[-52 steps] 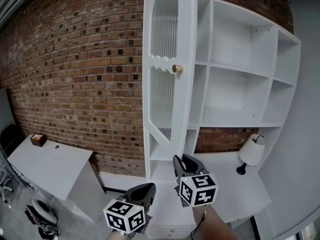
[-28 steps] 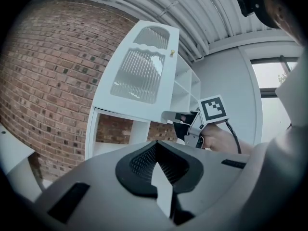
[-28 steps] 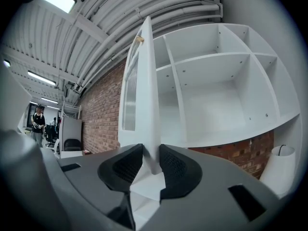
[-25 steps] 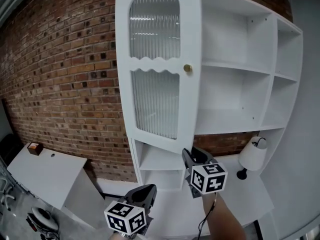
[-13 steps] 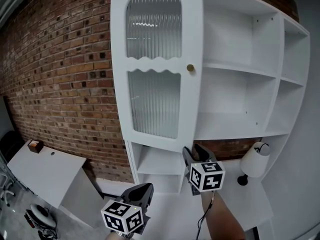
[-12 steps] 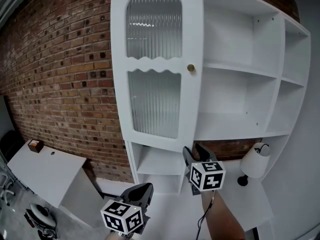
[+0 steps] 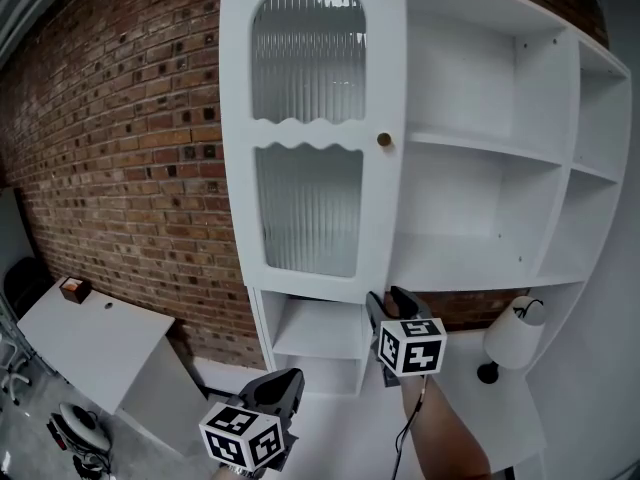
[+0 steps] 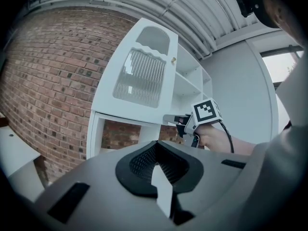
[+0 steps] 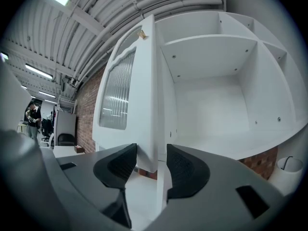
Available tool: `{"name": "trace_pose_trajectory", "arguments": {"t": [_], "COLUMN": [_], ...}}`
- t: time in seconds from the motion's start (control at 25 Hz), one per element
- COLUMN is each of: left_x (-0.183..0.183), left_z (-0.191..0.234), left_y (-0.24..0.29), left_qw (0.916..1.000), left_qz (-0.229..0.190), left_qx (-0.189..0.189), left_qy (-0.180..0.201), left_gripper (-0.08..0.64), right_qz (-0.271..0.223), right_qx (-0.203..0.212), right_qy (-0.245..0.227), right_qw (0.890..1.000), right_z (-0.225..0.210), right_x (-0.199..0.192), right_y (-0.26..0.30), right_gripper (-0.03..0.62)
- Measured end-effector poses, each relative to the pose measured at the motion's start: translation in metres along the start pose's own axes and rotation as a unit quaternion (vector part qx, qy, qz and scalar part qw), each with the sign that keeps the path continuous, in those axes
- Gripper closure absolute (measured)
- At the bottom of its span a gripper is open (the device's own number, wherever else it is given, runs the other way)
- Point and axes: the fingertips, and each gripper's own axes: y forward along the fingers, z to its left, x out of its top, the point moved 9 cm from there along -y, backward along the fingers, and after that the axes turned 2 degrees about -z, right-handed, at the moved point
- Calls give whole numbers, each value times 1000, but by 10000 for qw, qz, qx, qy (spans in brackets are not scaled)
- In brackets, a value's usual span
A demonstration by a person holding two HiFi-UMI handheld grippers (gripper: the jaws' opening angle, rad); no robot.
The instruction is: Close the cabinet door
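Observation:
The white cabinet door (image 7: 310, 138) with ribbed glass and a brass knob (image 7: 384, 140) stands nearly flat against the cabinet front. My right gripper (image 7: 385, 303) is level at the door's lower right corner. In the right gripper view that lower door edge (image 9: 147, 129) lies between the jaws of my right gripper (image 9: 151, 160), which are opening, with a gap showing beside the right pad. My left gripper (image 7: 285, 383) hangs lower and to the left, away from the door. Its jaws meet at the tips (image 8: 156, 146) and hold nothing.
Open white shelves (image 7: 490, 168) fill the cabinet's right side. A white lamp (image 7: 515, 336) stands on the counter at lower right. A white desk (image 7: 100, 333) with a small brown box (image 7: 73, 288) sits at the left against the brick wall (image 7: 130, 148).
The door has swung from edge-on to almost flat against the cabinet. My right gripper followed its lower corner. My left gripper stayed low.

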Motion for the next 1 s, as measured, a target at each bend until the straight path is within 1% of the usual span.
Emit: {"name": "trace_pose_trajectory", "arguments": {"t": [0.4, 0.64, 1.0], "left_x": [-4, -7, -6], "left_z": [6, 11, 5], "left_y": [4, 6, -2], "left_qw": [9998, 9995, 9995], "left_qz": [29, 58, 87], "left_qx": [199, 314, 316], "left_qy": [-55, -74, -40], "left_gripper": [555, 555, 555], "right_qz": [39, -16, 79], "right_qx": [-28, -60, -116], "right_qy": [54, 4, 15], "right_qw": [10000, 10000, 9999], "right_z": [-11, -13, -13], "right_x": [0, 1, 1], "right_y": [24, 30, 29], "right_gripper": [390, 390, 390]}}
